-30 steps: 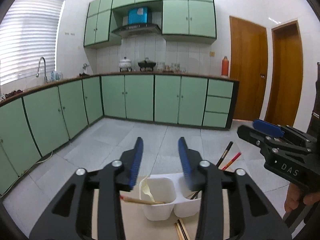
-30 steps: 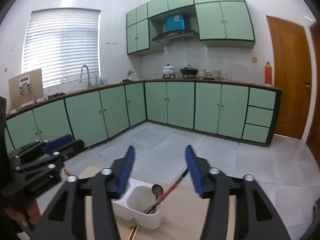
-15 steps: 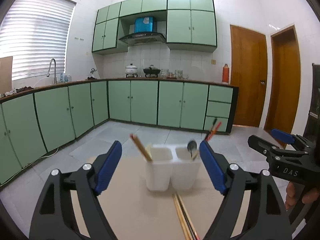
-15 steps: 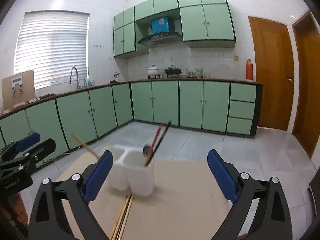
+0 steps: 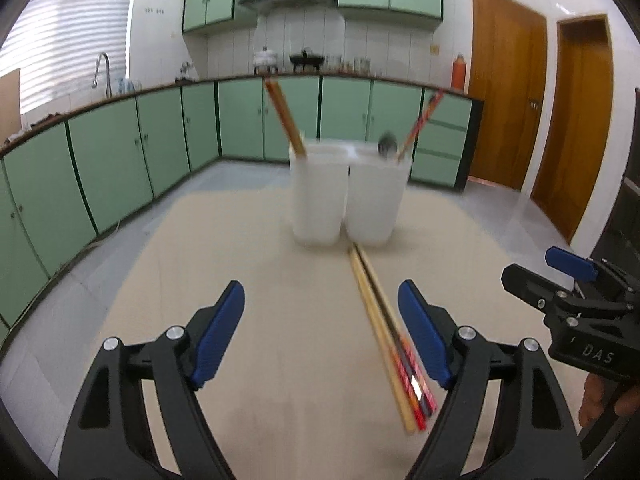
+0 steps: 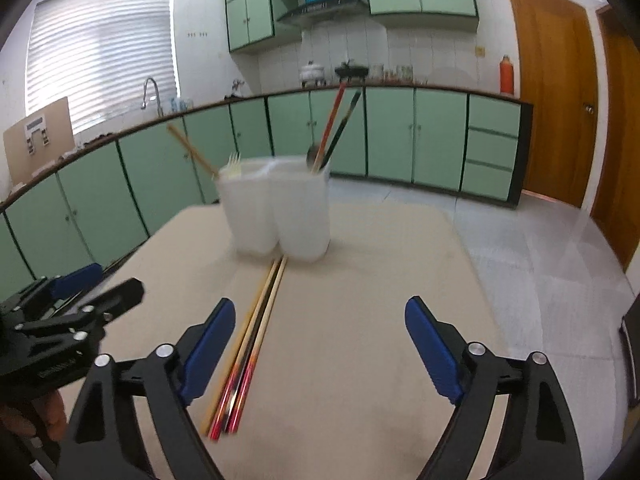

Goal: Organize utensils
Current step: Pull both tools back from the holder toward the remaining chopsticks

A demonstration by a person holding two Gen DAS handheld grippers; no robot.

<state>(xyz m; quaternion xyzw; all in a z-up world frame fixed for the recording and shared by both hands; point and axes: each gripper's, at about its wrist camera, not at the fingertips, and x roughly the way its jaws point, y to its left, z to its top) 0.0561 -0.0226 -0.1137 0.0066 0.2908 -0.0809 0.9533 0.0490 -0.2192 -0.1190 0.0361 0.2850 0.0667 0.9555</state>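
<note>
Green cupboards (image 5: 120,168) ring the kitchen, tan bench (image 5: 260,280) in front.
Both grippers came down low. The left gripper (image 5: 320,332) opened wide, then held; the right gripper (image 6: 320,344) opened wide, then narrowed a little. Both are empty. Loose chopsticks (image 5: 384,332) lie before the white holder (image 5: 348,196), so picking up looks next.

Bright, even daylight is admitted through the blinds (image 6: 102,50); heavy fisheye bending and dark vignetting at edges; the utensil holder (image 5: 348,196) and chopsticks (image 5: 390,344) are motion-blurred.

One twin-compartment white holder (image 5: 348,200), roughly four loose chopsticks (image 5: 384,328), one spoon (image 5: 387,147)
</note>
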